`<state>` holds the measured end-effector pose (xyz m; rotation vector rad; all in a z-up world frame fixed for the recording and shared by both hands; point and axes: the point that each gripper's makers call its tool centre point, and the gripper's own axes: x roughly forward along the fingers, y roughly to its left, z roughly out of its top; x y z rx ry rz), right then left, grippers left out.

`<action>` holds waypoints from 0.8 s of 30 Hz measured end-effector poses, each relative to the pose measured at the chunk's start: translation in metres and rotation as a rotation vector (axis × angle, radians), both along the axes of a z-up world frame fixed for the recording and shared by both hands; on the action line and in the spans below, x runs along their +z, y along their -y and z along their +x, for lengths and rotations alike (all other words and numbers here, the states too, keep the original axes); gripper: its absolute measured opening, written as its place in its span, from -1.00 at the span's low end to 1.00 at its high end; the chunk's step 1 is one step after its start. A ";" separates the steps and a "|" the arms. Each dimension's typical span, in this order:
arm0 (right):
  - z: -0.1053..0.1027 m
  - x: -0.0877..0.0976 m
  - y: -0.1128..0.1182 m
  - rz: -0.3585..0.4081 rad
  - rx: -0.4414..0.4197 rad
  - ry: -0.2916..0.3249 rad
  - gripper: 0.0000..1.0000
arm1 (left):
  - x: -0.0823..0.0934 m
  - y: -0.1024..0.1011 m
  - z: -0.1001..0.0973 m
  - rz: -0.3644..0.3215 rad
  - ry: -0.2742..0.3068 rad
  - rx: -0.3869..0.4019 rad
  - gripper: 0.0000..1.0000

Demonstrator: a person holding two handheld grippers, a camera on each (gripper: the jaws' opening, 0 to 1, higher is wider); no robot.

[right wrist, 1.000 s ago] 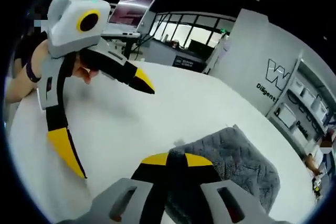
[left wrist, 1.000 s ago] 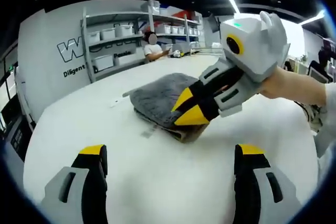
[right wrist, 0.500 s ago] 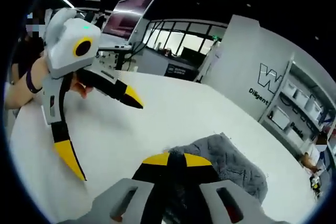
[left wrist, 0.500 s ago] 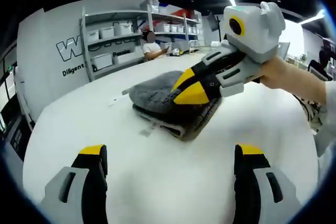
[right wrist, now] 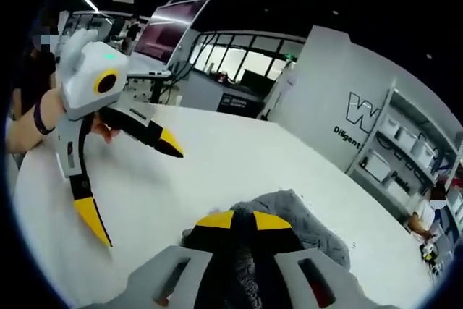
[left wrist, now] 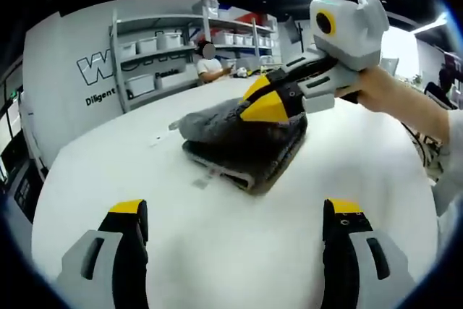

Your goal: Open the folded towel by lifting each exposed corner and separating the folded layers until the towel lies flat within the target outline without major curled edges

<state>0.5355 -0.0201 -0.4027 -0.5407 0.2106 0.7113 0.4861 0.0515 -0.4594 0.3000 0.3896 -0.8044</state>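
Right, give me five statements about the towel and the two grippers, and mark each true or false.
1. The right gripper is shut on the grey towel. True.
2. The left gripper is shut on the towel. False: it is open, apart from the towel.
3. The towel lies flat and fully opened. False: a layer is lifted, the rest folded.
4. The towel rests on a white table. True.
5. The fingers have yellow tips. True.

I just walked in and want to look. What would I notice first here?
First, the right gripper with its yellow-tipped jaws shut on the top layer of the grey towel, peeling it up off the folded stack in the middle of the white table. Next, the left gripper, jaws spread wide open, hovering over bare table away from the towel.
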 end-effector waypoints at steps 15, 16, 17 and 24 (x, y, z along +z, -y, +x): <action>0.006 0.024 0.025 0.020 -0.057 0.054 -0.94 | -0.002 -0.003 0.002 -0.002 -0.010 0.010 0.99; 0.006 0.026 0.027 0.023 -0.062 0.058 -0.94 | -0.002 -0.004 0.003 -0.002 -0.011 0.012 0.99; 0.007 0.028 0.030 0.027 -0.066 0.061 -0.94 | -0.002 -0.004 0.003 -0.002 -0.012 0.013 0.99; 0.010 0.041 0.046 0.062 -0.100 0.083 -0.94 | -0.006 -0.007 0.005 0.003 -0.022 0.022 0.99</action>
